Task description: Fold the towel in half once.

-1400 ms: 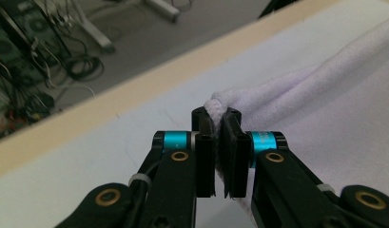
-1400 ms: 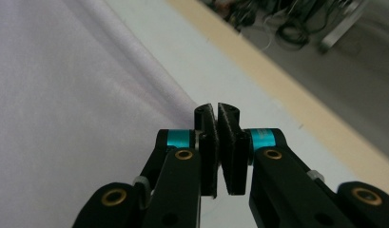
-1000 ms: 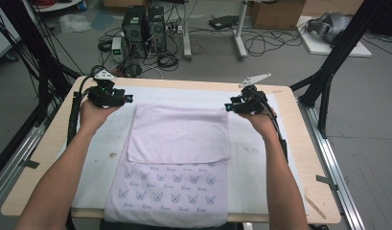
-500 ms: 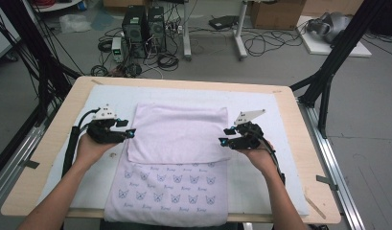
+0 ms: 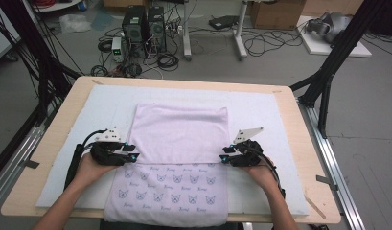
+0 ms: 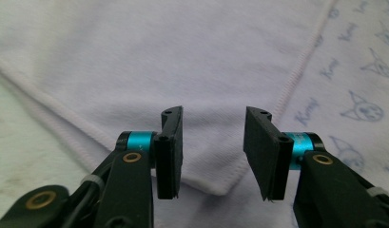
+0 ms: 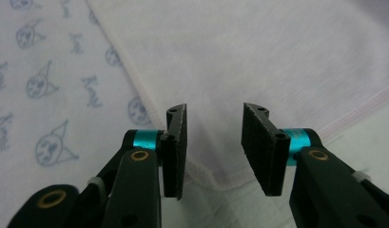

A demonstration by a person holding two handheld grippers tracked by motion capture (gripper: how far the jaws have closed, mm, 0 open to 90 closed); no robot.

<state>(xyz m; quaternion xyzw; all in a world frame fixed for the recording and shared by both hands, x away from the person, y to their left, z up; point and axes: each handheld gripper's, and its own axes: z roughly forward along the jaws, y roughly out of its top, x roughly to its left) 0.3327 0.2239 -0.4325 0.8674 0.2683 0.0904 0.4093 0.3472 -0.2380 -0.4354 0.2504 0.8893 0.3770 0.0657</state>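
Observation:
A pale lilac towel point(image 5: 180, 134) lies on the white mat, its far half folded over toward me so the plain back covers part of the cat-printed side point(image 5: 169, 189). My left gripper point(image 5: 134, 154) stands open at the folded flap's near-left corner point(image 6: 220, 187), which lies between and below its jaws. At the flap's near-right corner point(image 7: 219, 183) my right gripper point(image 5: 224, 155) is also open, jaws either side of the corner. Neither gripper holds cloth.
A white mat point(image 5: 275, 115) covers the wooden table point(image 5: 304, 143). Beyond the far edge the floor holds computer towers point(image 5: 143, 24), cables and black frame legs point(image 5: 323, 81). The towel's near edge hangs at the table's front.
Both grippers came back from the table's far side toward me, carrying the towel's far edge over. They now stand open at the folded flap's near corners, the cloth let go.

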